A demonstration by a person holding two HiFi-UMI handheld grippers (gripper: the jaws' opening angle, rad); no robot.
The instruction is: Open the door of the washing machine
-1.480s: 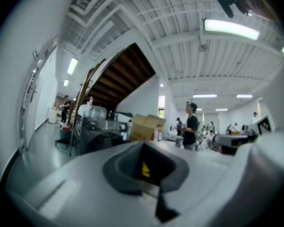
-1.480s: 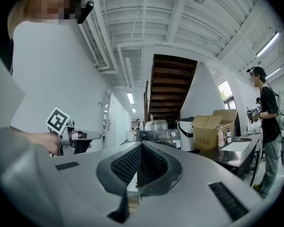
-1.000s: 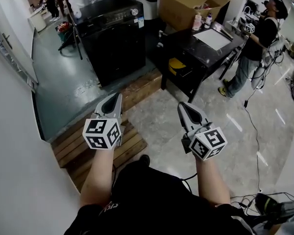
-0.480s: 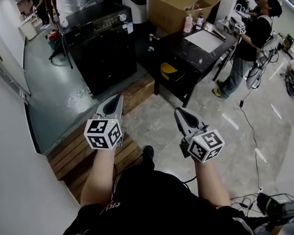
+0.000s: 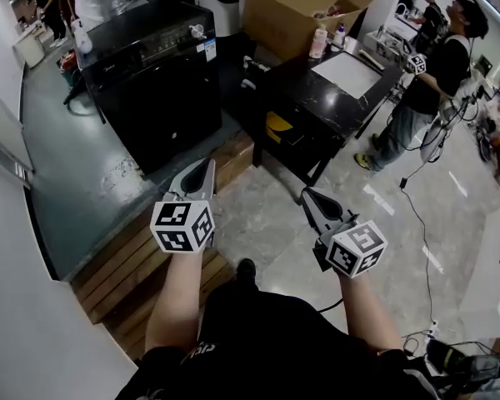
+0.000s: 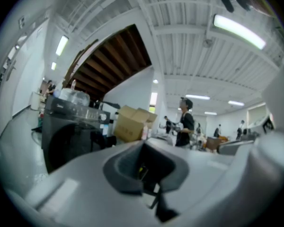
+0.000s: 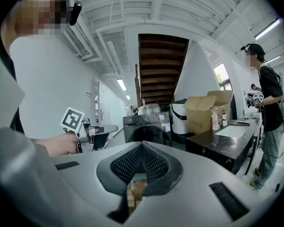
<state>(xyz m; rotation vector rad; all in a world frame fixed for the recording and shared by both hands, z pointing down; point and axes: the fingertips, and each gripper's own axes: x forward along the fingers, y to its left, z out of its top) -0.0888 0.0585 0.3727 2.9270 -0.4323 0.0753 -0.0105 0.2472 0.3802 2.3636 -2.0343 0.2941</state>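
Ahead of me, across a grey-green floor (image 5: 67, 190), the washing machine (image 5: 154, 90) stands well apart from both tools, its dark round door (image 7: 147, 135) shut and facing my way. Just to its right sits a black desk (image 5: 317, 98) with a cardboard box (image 5: 296, 7) beyond it, and a low wooden platform (image 5: 117, 265) lies between me and the machine. The left tool (image 5: 202, 173) and right tool (image 5: 312, 200) hover in front of me, each with its jaws pressed together on nothing.

My worry is the approach. The platform's edge could catch a foot, and the desk corner crowds the right side. I cannot make out a handle on the dark door against the dark cabinet. A tool that arrives closed, or badly aimed, would likely bump the front panel rather than hook the door.
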